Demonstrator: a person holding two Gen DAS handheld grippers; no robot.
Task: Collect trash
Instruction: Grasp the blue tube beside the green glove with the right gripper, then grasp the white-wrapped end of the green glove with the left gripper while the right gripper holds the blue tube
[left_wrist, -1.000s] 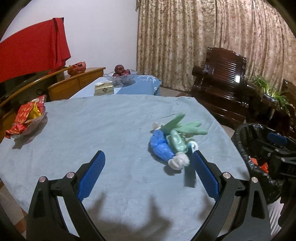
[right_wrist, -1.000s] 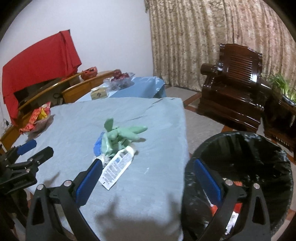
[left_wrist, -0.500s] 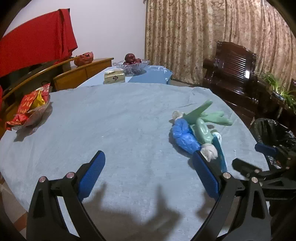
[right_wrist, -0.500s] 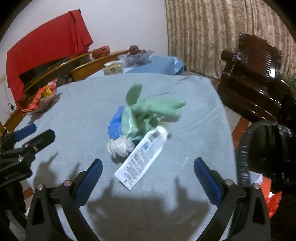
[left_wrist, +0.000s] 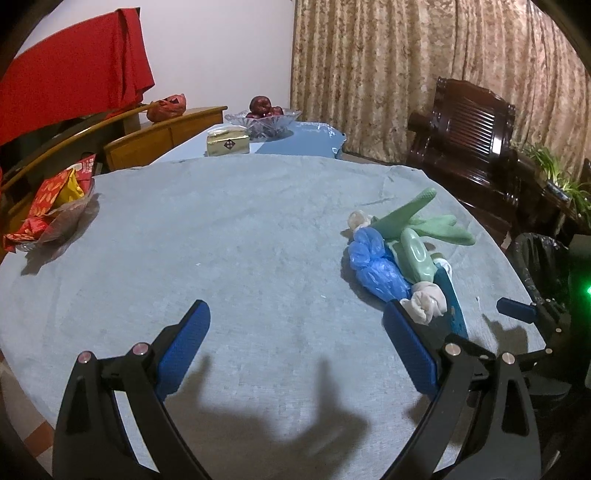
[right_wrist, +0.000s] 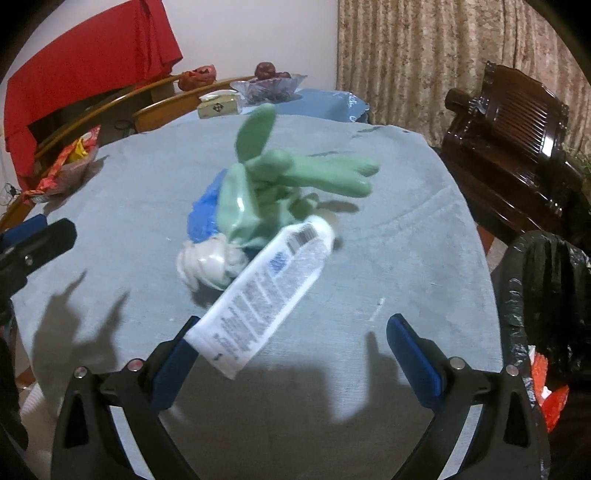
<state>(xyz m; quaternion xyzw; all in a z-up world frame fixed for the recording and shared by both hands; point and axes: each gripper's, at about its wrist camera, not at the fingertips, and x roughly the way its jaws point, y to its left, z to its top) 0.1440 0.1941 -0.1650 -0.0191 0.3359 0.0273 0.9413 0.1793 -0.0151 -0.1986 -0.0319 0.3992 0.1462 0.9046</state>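
Observation:
A pile of trash lies on the grey-blue tablecloth (left_wrist: 240, 229): a green rubber glove (right_wrist: 295, 173), a crumpled blue plastic bag (left_wrist: 376, 266), a white wad (right_wrist: 207, 262) and a white tube (right_wrist: 266, 291) with printed text. My right gripper (right_wrist: 295, 332) is open just above the cloth, the near end of the tube at its left finger. My left gripper (left_wrist: 295, 325) is open and empty left of the pile, its right finger (left_wrist: 410, 347) close to the white wad (left_wrist: 424, 302). The black-lined trash bin (right_wrist: 546, 295) stands at the table's right edge.
A bowl of red snack packets (left_wrist: 51, 206) sits at the table's left edge. Behind are a yellow box (left_wrist: 227, 144), a glass fruit bowl (left_wrist: 264, 118), wooden chairs with a red cloth (left_wrist: 66, 74), a dark armchair (left_wrist: 476, 147) and curtains.
My right gripper swung left from over the bin and moved in close over the trash pile, reaching the tube. My left gripper shifted left a little; the pile now lies further right.

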